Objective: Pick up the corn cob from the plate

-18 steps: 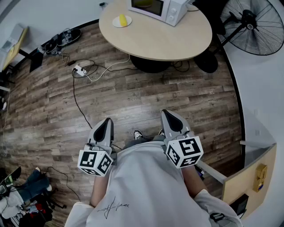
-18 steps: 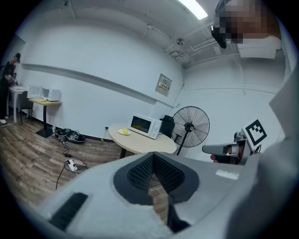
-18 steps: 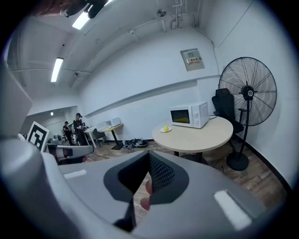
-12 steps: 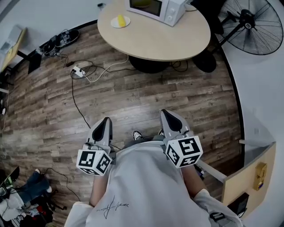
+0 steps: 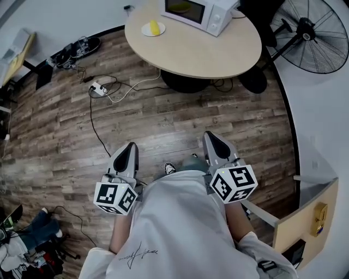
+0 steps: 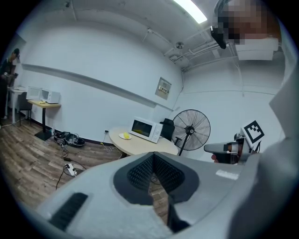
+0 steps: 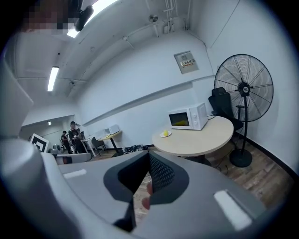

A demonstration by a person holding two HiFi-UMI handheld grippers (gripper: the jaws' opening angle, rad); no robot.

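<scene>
Small yellow corn cob point(image 5: 155, 26) on white plate point(image 5: 146, 31), well apart from left gripper point(image 5: 129, 150), right gripper point(image 5: 210, 138), jaws together

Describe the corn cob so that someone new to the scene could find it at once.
Look to the round table across the wood floor. Left of the white microwave on it sits a small white plate. The cob lies on that plate, short and yellow beside its white neighbours.
</scene>
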